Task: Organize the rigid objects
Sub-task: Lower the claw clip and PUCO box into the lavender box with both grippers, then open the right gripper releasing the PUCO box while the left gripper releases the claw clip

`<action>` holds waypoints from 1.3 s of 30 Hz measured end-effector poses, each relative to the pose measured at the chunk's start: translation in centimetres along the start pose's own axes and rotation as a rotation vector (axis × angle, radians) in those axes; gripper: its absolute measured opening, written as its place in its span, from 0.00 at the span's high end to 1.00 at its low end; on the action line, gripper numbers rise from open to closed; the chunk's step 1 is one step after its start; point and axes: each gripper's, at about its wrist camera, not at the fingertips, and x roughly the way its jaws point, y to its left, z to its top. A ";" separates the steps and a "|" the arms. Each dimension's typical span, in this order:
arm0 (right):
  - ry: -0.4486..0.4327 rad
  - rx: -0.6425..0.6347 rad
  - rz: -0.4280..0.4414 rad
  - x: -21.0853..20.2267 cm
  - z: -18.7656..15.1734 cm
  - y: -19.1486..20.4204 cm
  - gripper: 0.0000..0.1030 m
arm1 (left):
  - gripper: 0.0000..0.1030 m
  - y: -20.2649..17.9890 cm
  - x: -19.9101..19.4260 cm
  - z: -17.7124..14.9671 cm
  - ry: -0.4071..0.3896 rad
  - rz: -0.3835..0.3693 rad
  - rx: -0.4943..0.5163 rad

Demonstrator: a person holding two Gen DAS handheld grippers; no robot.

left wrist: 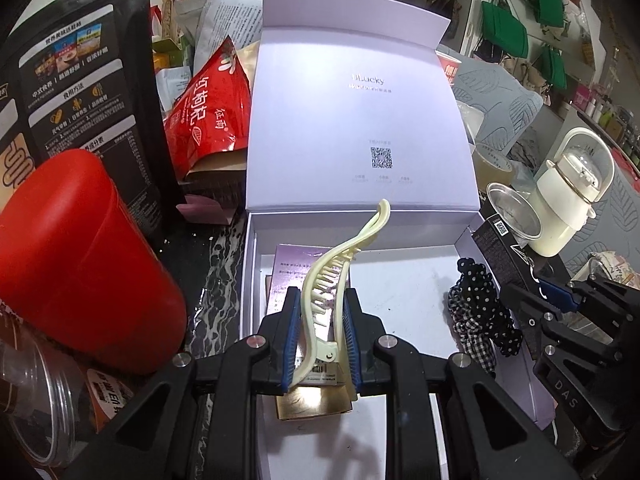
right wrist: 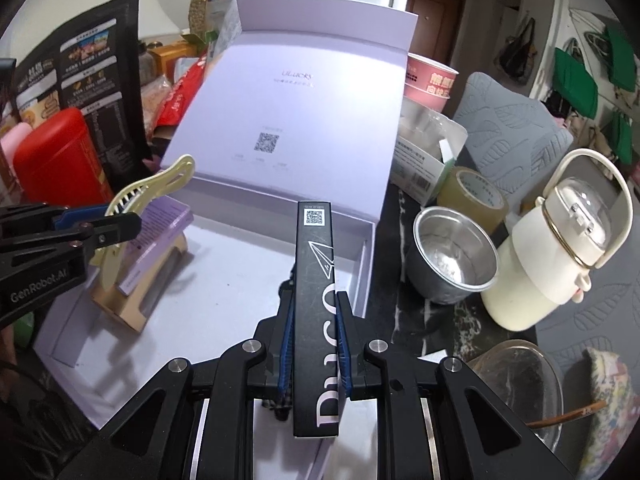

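Left hand-held gripper [left wrist: 320, 332] clamped on a cream hair clip [left wrist: 340, 268], blue pads pressing both sides near the hinge end, toothed end sticking up and forward. It hangs over the left part of the open white gift box [left wrist: 420, 288], above a purple-and-gold carton [left wrist: 292, 264] lying on the box floor

Right hand-held gripper [right wrist: 314, 344] clamped on a long black carton [right wrist: 316, 280], held edge-up, QR-code end pointing away. It sits over the right side of the same box, close to the right wall [right wrist: 360, 268]. Can't tell if the carton's far end touches the box floor

Black polka-dot and checked scrunchies [left wrist: 480, 312] lie in the box at the right, just beside the right hand-held gripper; from the right wrist view they're mostly hidden under the black carton

Box lid [left wrist: 360, 120] stands open at the back, QR code on its inner face. Around the box on the worktop [right wrist: 416, 300]: red canister [left wrist: 80, 260] left, red snack bag [left wrist: 204, 116] behind it, steel bowl [right wrist: 452, 256], tape roll [right wrist: 476, 196] and cream lidded jug [right wrist: 560, 240] to the right
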 end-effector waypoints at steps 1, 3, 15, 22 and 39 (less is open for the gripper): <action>0.006 0.002 0.004 0.1 0.0 0.0 0.82 | 0.80 0.0 0.2 0.0 0.006 -0.001 0.000; 0.006 -0.003 0.002 0.3 0.0 0.2 0.82 | 0.80 0.0 0.5 -0.1 0.021 -0.002 -0.009; 0.027 -0.049 -0.048 0.7 -0.2 1.1 0.74 | 0.80 -0.2 1.0 0.1 0.049 0.008 -0.009; 0.020 -0.046 -0.054 0.3 0.0 1.1 0.72 | 0.80 -0.3 0.5 0.1 0.055 0.028 -0.013; -0.059 -0.031 -0.064 -2.9 0.5 0.6 0.67 | 0.79 -1.4 -1.9 0.2 0.030 0.083 0.014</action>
